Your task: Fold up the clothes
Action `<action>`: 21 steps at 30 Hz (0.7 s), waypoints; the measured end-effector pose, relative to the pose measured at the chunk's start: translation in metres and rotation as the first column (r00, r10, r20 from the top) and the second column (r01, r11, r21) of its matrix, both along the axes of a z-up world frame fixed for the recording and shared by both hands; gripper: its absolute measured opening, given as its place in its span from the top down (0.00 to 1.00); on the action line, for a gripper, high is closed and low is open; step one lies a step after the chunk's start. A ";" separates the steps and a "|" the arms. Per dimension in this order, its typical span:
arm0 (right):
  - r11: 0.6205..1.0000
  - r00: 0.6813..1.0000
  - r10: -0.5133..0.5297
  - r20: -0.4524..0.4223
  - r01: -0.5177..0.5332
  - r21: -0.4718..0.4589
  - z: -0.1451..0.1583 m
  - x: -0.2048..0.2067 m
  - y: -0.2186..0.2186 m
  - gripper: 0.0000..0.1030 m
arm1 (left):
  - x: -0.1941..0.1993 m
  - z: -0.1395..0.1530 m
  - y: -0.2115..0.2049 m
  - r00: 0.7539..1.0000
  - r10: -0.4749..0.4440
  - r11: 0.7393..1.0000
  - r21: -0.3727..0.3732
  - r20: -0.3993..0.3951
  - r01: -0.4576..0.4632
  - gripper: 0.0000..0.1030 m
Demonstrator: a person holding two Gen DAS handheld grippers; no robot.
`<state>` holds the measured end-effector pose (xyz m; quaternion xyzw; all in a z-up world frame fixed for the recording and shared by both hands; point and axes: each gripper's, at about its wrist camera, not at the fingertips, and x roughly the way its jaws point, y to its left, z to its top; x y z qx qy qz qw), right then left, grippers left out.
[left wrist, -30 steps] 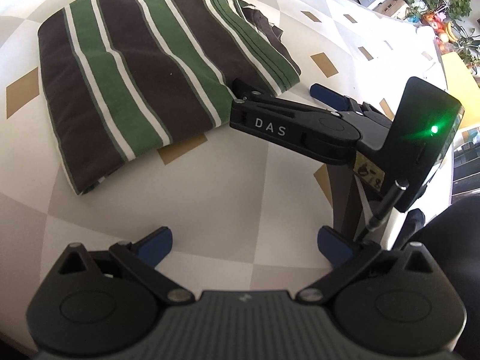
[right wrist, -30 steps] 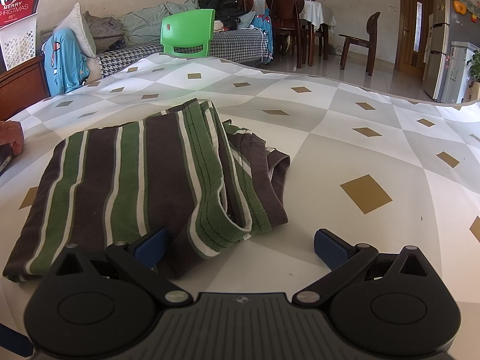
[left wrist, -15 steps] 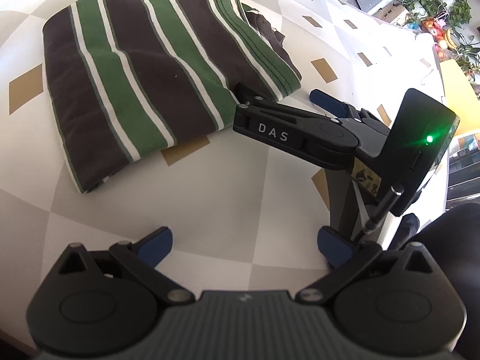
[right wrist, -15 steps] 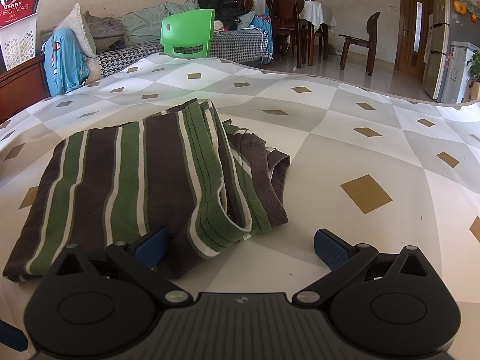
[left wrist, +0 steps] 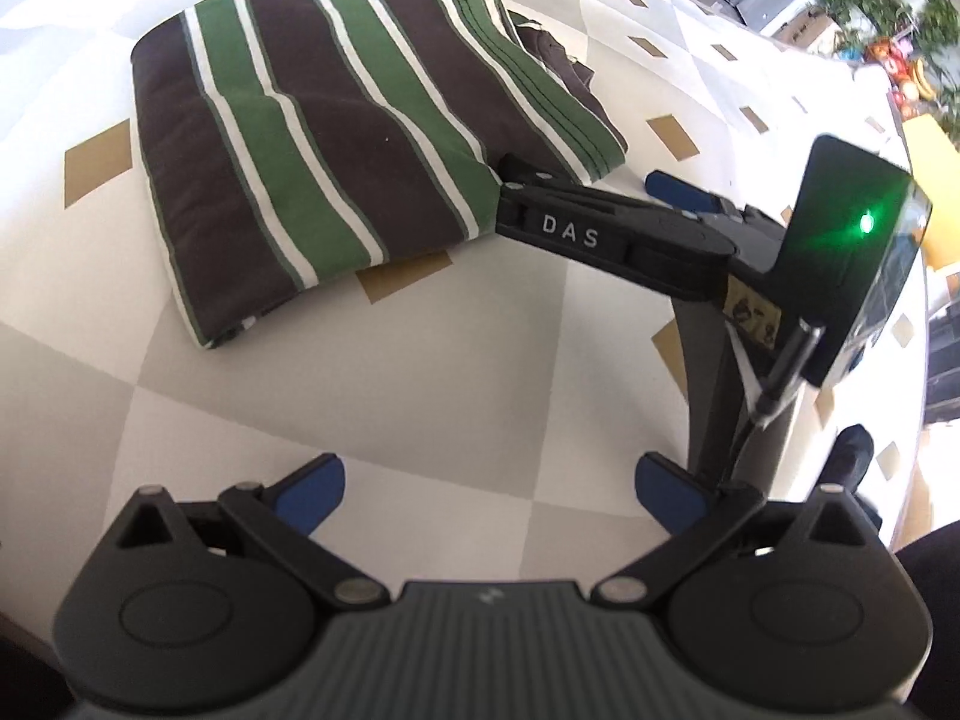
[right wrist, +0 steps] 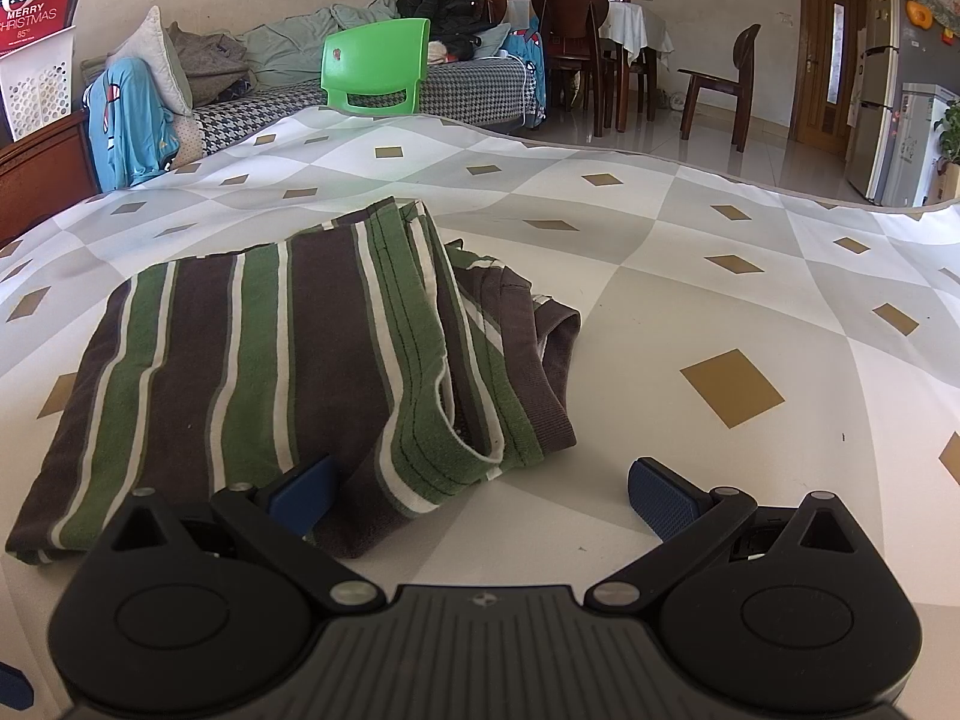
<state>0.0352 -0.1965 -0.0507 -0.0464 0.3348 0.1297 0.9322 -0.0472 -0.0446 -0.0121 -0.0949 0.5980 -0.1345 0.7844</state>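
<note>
folded striped shirt (left wrist: 336, 138) flat on the patterned desk (left wrist: 456, 372). left claw (left wrist: 489, 489) spread wide over bare desk, holding nothing. right claw (left wrist: 591, 192) at the shirt's near corner, one blue pad (left wrist: 681, 195) showing.

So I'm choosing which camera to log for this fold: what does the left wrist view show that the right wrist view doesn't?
Only the left wrist view shows the right tool from outside, its body marked DAS and a green light lit, reaching to the shirt's near edge; also the open left tool over bare tablecloth.

Only the right wrist view shows the room: a green chair, sofa, dining chairs, and the shirt's loose open hem.

Both show the folded striped shirt on the checked tablecloth.
</note>
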 end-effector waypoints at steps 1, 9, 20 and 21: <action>1.000 1.000 0.000 0.000 0.000 0.000 0.000 0.000 0.000 0.00 | 0.000 -0.001 -0.003 1.000 -0.014 0.999 0.030 0.006 0.014 0.00; 1.000 1.000 0.000 0.000 0.000 0.000 0.000 0.000 0.000 0.00 | -0.006 0.009 -0.022 0.998 0.013 0.998 0.067 0.066 -0.017 0.00; 1.000 1.000 0.000 0.000 0.000 0.000 0.000 0.000 0.000 0.01 | -0.023 0.017 -0.057 0.980 -0.062 0.970 0.243 0.191 0.013 0.00; 1.000 1.000 0.000 0.000 0.000 0.000 0.000 0.000 0.000 0.00 | -0.027 0.019 -0.058 0.978 -0.063 0.964 0.267 0.200 0.007 0.00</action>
